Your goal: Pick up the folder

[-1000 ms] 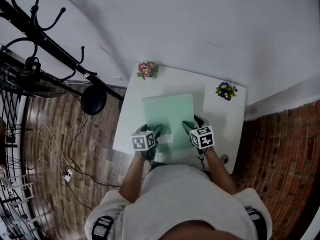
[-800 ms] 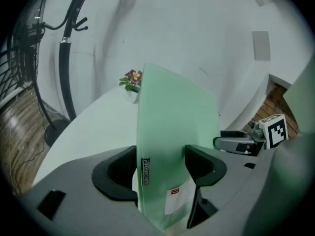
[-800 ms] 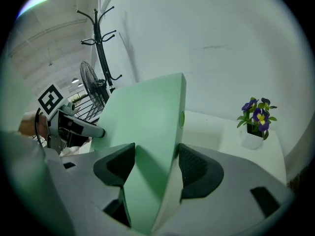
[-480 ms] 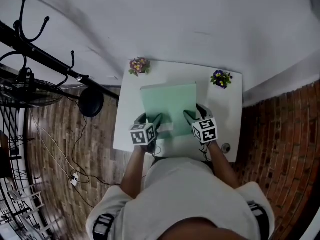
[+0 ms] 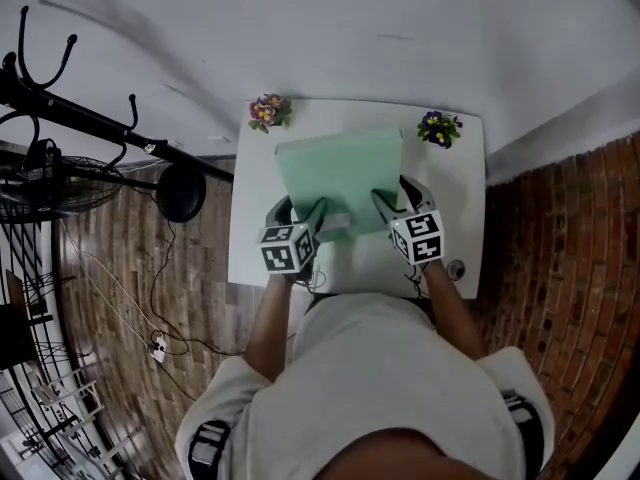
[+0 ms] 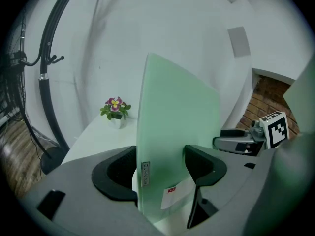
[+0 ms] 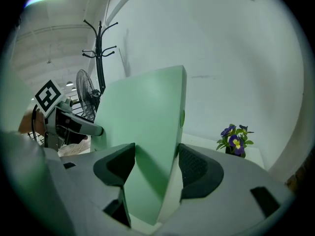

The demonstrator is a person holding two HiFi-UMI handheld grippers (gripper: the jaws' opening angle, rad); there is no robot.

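Left gripper [image 5: 300, 216] jaws clamped on the near left edge of the folder [image 5: 338, 178]; green sheet fills the gap between both pads, with a white label [image 6: 174, 193] low between the jaws. Right gripper [image 5: 398, 200] jaws closed on the near right edge, folder wedged between them too. Folder runs forward from both sets of jaws and tilts up, far edge showing against the wall. Table [image 5: 455, 218] lies under the jaws. Pink flowers [image 5: 266, 111] sit ahead and left of the left jaws; purple flowers [image 5: 437, 127] ahead and right of the right jaws, both well apart from the folder. Coat rack [image 5: 90, 123] stands far left of the left jaws.
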